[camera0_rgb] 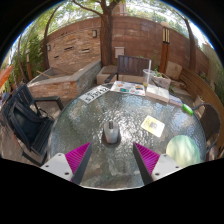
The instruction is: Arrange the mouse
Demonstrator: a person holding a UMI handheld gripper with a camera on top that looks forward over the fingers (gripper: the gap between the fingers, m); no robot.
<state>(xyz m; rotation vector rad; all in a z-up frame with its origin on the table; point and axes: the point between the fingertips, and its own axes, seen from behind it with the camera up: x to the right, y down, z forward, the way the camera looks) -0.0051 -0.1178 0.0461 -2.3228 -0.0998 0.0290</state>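
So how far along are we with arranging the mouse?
Nothing looks done yet. The mouse sits untouched on the glass table, just ahead of the claw, whose fingers are open and empty. In hand: lining up on it. Left: close on the mouse, then place it, perhaps away from the card to its right.

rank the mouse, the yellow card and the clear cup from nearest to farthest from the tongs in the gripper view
1. Mouse: just ahead of the open tongs, centred between the fingers.
2. Yellow card: farther on the glass table, off to the right.
3. Clear cup: at the table's far edge, right.
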